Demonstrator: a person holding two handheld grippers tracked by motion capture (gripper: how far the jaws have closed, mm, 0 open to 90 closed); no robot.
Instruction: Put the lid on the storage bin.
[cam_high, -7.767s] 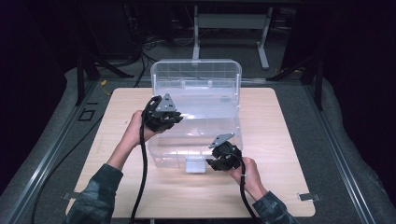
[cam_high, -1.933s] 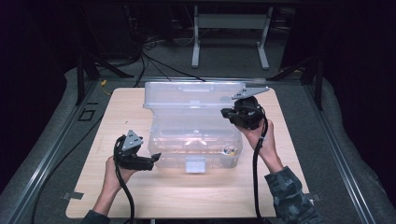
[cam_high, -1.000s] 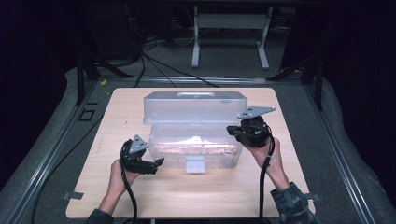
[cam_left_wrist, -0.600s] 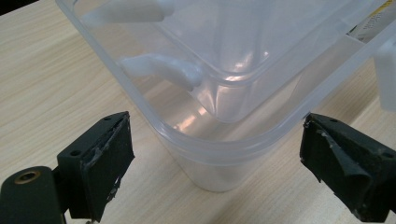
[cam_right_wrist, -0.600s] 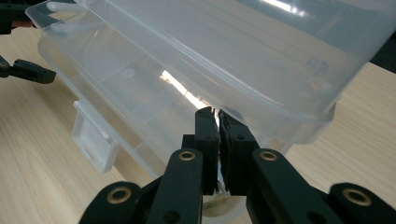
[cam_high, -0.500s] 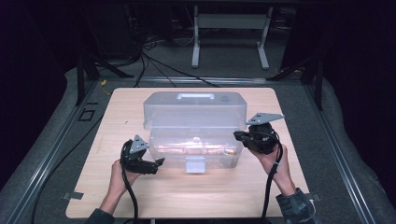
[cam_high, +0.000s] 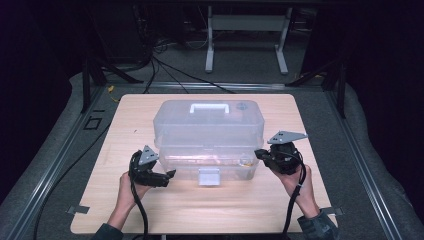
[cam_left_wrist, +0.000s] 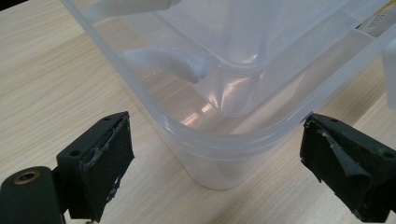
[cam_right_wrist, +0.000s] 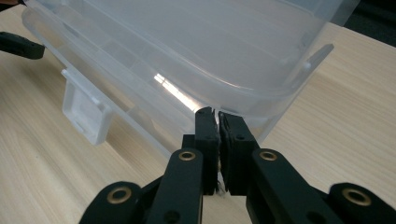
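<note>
A clear plastic storage box (cam_high: 207, 135) with a white top handle (cam_high: 210, 106) and a front latch (cam_high: 208, 176) stands mid-table, its lid down. My left gripper (cam_high: 167, 176) rests on the table at the box's front left corner. It is open, and the rounded corner (cam_left_wrist: 224, 93) lies between its pads (cam_left_wrist: 105, 168) without touching them. My right gripper (cam_high: 259, 154) is at the front right corner. Its jaws are shut with nothing between them, and the tips (cam_right_wrist: 217, 119) sit just under the lid's rim (cam_right_wrist: 187, 46).
The box takes up the middle of the wooden table (cam_high: 150, 215). Bare wood lies in front of it and to both sides. The latch (cam_right_wrist: 86, 116) hangs loose off the front wall. Dark floor, cables and a metal stand lie behind the table.
The lid has swung down from upright onto the box. My right gripper came down and toward the front right corner. The left gripper stayed put.
</note>
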